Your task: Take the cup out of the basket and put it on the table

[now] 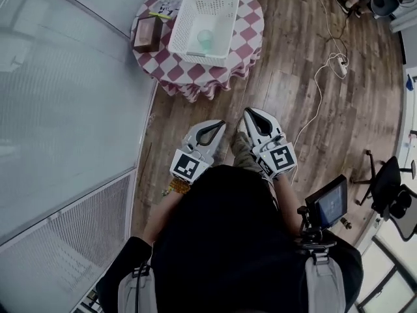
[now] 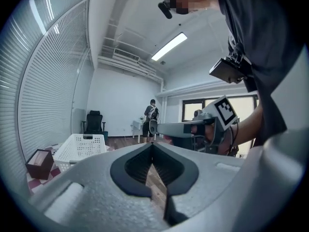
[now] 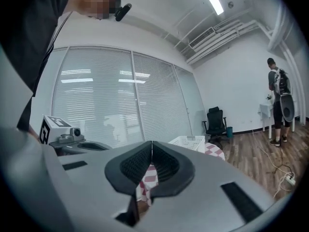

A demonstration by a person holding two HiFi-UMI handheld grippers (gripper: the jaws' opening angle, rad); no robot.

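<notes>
The right gripper (image 3: 152,146) had its jaws pressed together, with nothing between them. Past their tips a white basket (image 3: 188,141) sat on a table (image 3: 215,152) covered in red-and-white checks. A black chair (image 3: 216,122) stood behind, near the blinds (image 3: 120,100). The left gripper (image 3: 84,143) showed at the left. Far right, a person (image 3: 278,100) stood on the wood floor (image 3: 256,161), where a cable (image 3: 275,166) ran to a power strip (image 3: 290,180).
</notes>
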